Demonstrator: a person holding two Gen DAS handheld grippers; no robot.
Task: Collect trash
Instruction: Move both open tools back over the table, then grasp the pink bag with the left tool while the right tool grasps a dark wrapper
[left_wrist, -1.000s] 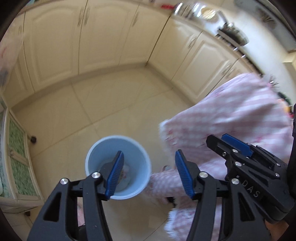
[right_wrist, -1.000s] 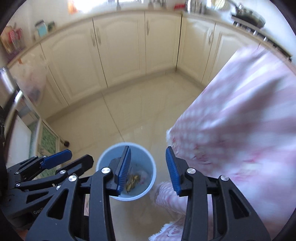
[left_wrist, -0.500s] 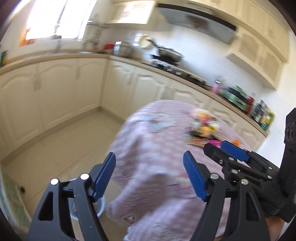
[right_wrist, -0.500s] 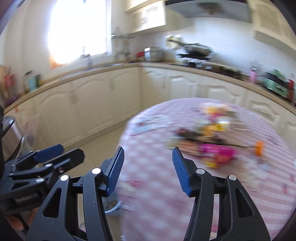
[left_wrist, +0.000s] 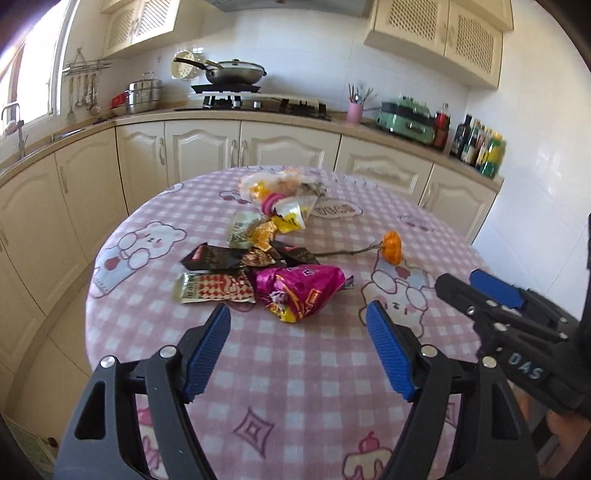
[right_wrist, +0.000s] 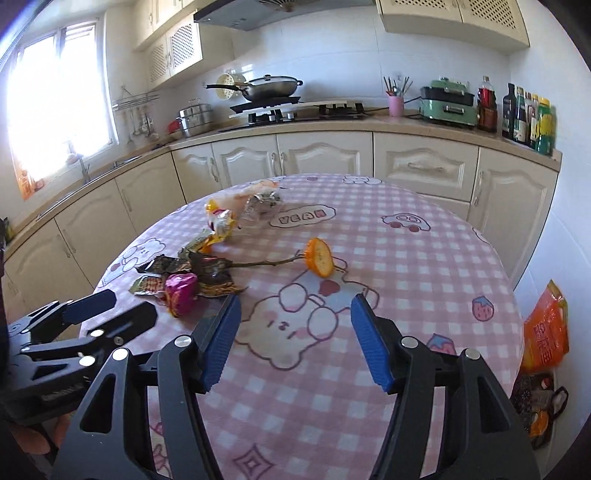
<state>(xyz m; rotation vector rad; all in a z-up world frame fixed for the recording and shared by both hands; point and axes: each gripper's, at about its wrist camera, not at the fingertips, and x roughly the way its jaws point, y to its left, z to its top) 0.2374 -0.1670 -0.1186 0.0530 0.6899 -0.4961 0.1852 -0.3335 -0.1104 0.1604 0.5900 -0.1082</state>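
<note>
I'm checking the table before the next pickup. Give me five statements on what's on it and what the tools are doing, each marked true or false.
1. Both tools are empty. True: nothing sits between the blue pads of the left tool or the right tool, whose jaws are opening.
2. The magenta snack bag lies nearest the left tool. True.
3. The orange flower stands in a vase. False: it lies flat on the tablecloth, stem towards the wrappers.
4. A blue bin stands on the table. False: none shows there.
5. The pan sits on the stove. True.
</note>
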